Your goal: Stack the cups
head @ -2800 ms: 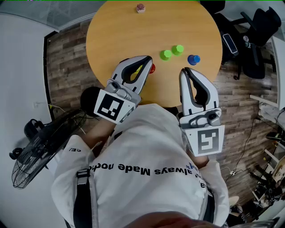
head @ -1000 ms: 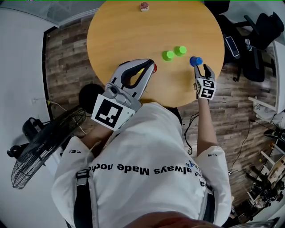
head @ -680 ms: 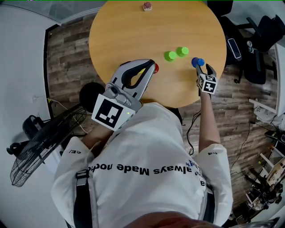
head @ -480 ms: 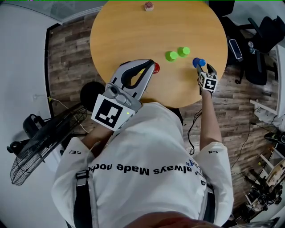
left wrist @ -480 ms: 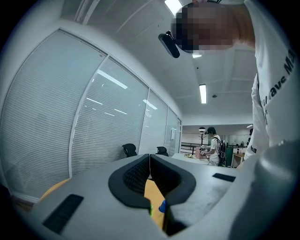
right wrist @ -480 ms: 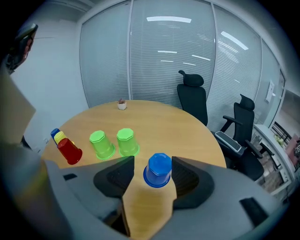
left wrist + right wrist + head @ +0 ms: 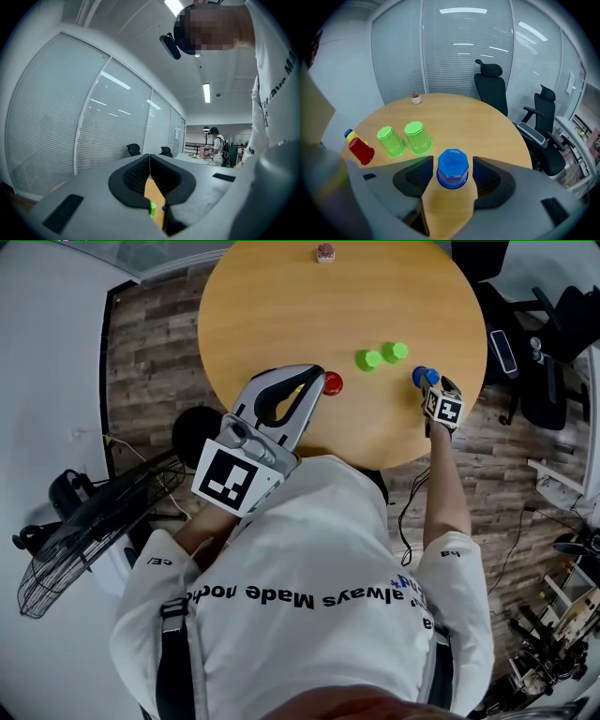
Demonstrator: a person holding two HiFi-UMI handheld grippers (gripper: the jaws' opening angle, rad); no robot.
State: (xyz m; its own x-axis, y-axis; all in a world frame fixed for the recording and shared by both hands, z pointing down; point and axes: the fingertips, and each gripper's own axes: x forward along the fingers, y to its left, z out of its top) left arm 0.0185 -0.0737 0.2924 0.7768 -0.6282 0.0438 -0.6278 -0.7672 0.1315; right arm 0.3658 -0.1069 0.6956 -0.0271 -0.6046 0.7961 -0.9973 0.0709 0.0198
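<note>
The blue cup [image 7: 452, 171] stands mouth-down on the round wooden desk [image 7: 281, 306], near its right edge. The right gripper [image 7: 453, 159] points steeply down at it. Its fingers [image 7: 492, 180] have just been opening and stand wide apart, one on each side of the blue cup, with a narrow gap visible on both sides.

The left green cup [image 7: 368, 359] and the right green cup [image 7: 395, 352] stand mouth-down just beside each other, left of the blue cup and slightly farther away. The red cup [image 7: 332, 382] sits further left, just beside the tip of the left gripper [image 7: 314, 373].

The left gripper is held level over the near-left part of the desk. Its fingers [image 7: 136, 176] are closed together with nothing between them. A small pot [image 7: 325, 252] stands at the far edge of the desk.
</note>
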